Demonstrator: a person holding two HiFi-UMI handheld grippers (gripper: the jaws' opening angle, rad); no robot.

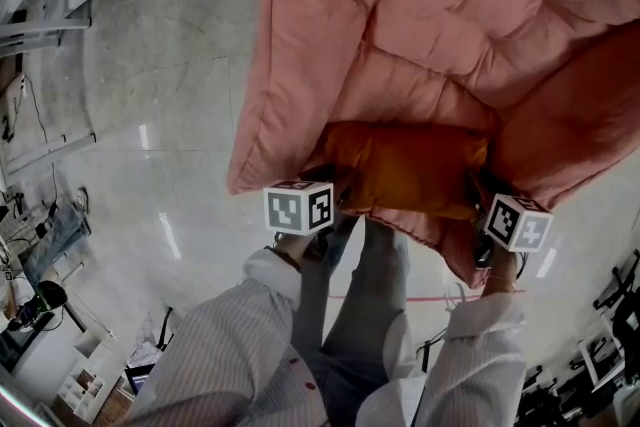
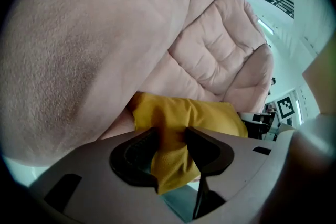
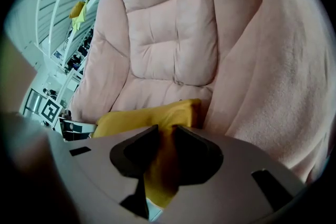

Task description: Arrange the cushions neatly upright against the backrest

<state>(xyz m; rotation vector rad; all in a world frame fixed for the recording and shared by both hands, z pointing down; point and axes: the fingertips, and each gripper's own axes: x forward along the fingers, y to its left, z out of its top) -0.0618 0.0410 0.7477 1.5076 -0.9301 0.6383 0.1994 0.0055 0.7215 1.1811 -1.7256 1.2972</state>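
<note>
Head view, read left to right: pale floor (image 1: 150,115), then the pink padded chair (image 1: 400,5) filling the upper right. We hold the left tongs (image 1: 343,198) at the left end of the mustard cushion (image 1: 405,165). Left gripper view shows both jaws pressed on a fold of its yellow fabric (a pinched corner, cloth bunched between them). The cushion lies lengthwise across the front of the seat, between the chair's puffy arms, with the quilted backrest (image 3: 168,44) behind it. We cannot tell whether the two touch. We hold the right tongs (image 1: 478,198) at the cushion's right end. Right gripper view shows those jaws likewise clamped on a fold of the same fabric. Our striped sleeves (image 1: 230,355) fill the bottom.
</note>
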